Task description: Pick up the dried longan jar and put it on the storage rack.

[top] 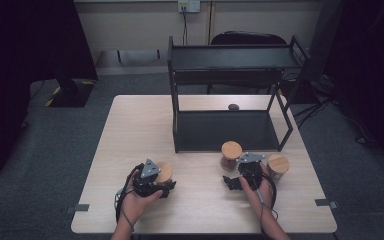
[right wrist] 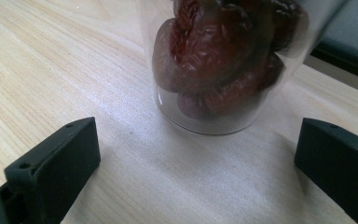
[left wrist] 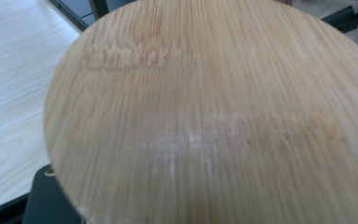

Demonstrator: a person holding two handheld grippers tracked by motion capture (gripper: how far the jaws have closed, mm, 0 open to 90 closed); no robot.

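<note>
Bamboo lid point(left wrist: 214, 116) — pale wooden table point(top: 130, 130)

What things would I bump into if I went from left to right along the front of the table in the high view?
Left gripper shut on the jar with the wooden lid → right gripper with jaws open → jar of dark red fruit → another wooden-lidded jar.

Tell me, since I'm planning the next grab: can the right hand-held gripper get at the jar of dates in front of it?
Probably yes. The right hand-held gripper is open, the jar of dates stands just ahead, and bare table lies between.
</note>
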